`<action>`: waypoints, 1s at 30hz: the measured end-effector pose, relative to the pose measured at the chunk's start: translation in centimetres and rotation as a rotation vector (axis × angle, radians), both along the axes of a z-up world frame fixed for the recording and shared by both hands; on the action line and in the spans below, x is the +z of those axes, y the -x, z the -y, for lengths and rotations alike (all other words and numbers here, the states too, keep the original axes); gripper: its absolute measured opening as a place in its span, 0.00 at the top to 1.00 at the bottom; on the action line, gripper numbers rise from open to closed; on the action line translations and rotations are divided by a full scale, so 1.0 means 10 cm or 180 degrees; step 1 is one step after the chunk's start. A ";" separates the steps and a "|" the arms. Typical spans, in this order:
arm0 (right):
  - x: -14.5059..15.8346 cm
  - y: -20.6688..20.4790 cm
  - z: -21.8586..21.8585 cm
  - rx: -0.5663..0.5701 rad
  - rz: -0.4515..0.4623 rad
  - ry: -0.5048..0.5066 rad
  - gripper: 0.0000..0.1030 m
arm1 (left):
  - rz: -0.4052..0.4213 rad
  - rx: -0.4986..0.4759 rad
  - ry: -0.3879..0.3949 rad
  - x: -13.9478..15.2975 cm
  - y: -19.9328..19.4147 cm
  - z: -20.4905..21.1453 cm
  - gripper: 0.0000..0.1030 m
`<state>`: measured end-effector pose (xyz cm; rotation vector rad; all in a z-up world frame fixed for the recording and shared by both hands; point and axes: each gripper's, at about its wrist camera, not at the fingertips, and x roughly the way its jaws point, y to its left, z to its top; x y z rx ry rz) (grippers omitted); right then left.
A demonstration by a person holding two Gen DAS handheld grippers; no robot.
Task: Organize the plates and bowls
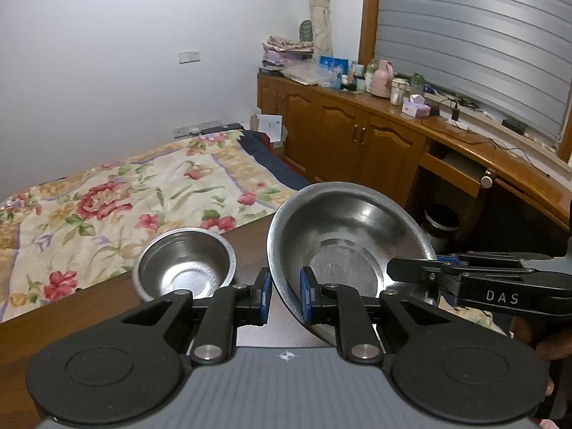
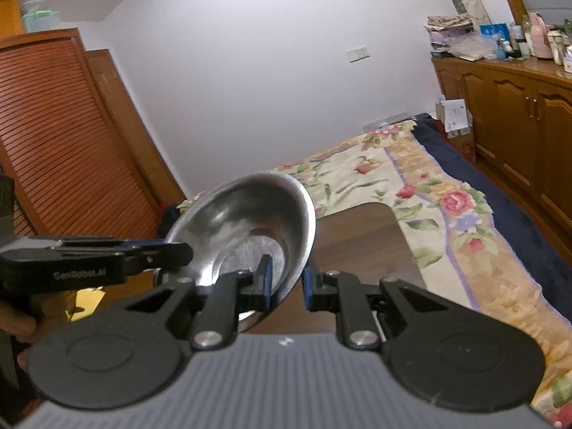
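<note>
up off the table, both grippers pinch the large steel bowl, mouth tilted toward the cameras.

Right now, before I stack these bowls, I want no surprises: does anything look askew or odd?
The large steel bowl is tipped steeply, its rim between both tongs, left tongs and right tongs, not flat on the table. The small bowl sits upright. Nothing spilled or damaged shows.
</note>
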<state>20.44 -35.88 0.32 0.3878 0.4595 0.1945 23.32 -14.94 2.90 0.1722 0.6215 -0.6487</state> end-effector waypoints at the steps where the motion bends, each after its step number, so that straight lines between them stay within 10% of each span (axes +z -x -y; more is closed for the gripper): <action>1: 0.01 0.02 -0.03 0.0022 0.0010 0.0011 0.81 | 0.0017 0.0019 0.0000 0.02 0.03 -0.03 0.82; 30: -0.29 0.54 -0.38 0.0477 -0.0214 -0.0052 0.81 | -0.0065 0.0293 0.0054 -0.31 0.96 -0.52 0.82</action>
